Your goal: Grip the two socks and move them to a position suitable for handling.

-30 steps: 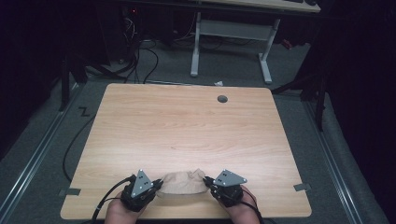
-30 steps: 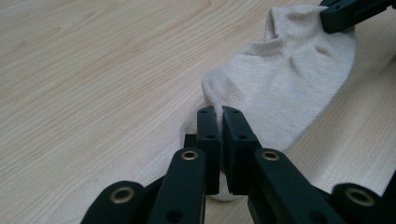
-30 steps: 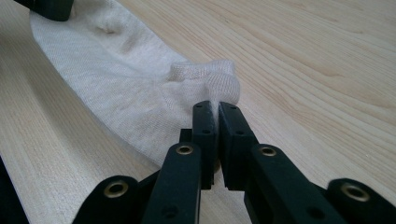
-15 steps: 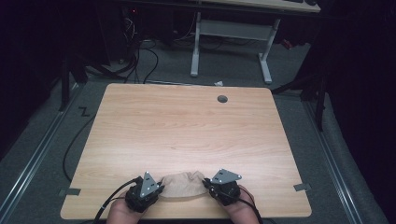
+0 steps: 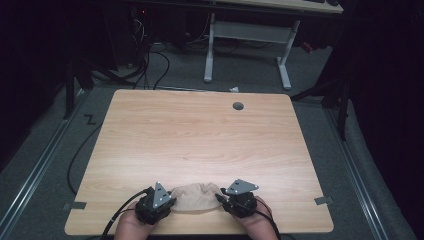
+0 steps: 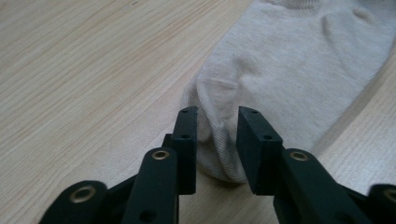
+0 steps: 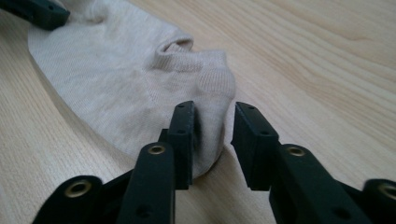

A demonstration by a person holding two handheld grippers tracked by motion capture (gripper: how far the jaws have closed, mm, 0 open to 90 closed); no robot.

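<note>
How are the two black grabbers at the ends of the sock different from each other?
The left gripper sits at the sock's smooth rounded end; the right gripper sits at the ribbed cuff end. A fold of sock fills most of the left gripper's gap; the right gripper's gap has sock only against one jaw. Both have just been opening, with the sock lying flat on the table.

Both sets of jaws have just been opening. Left gripper (image 6: 217,140) and right gripper (image 7: 212,140) now gape around the beige sock's (image 5: 195,196) ends at the frame's bottom centre.
</note>
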